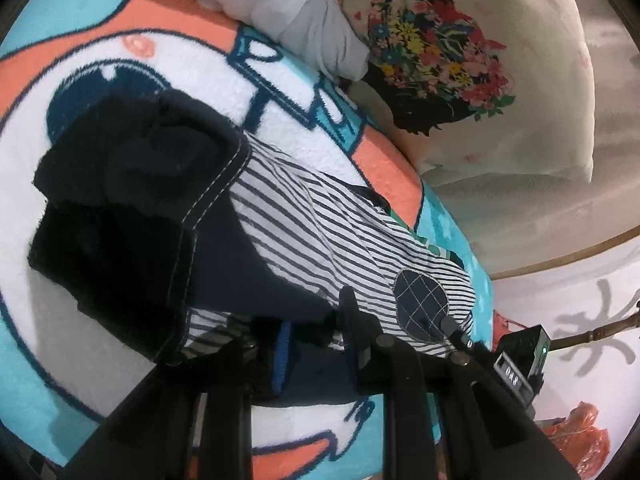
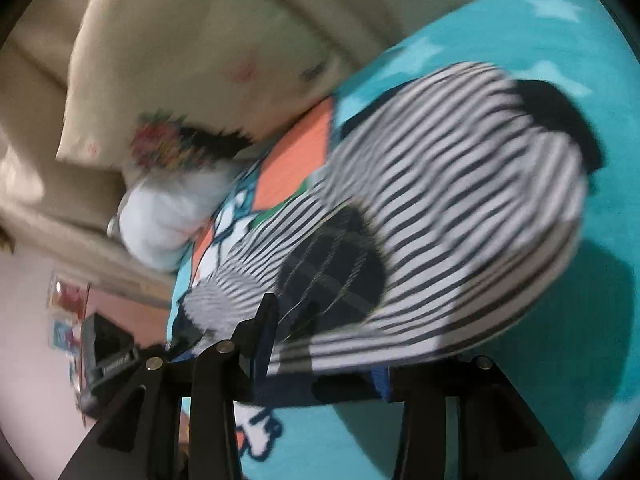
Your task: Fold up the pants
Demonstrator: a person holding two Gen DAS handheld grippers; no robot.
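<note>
One striped pants [image 1: 320, 216], two tools [image 1: 316, 344] [image 2: 320, 364], both apparently gripping fabric.

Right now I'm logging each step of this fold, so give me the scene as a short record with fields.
surface: cartoon-print blanket, teal, orange and white
garment: striped pants, partly folded, with dark waistband and dark knee patch
left gripper: closed on a striped edge of the pants
right gripper: fabric lies between its jaws; picture too blurred to tell a grip
background: floral pillow, white bundle of cloth
fold state: not finished
</note>
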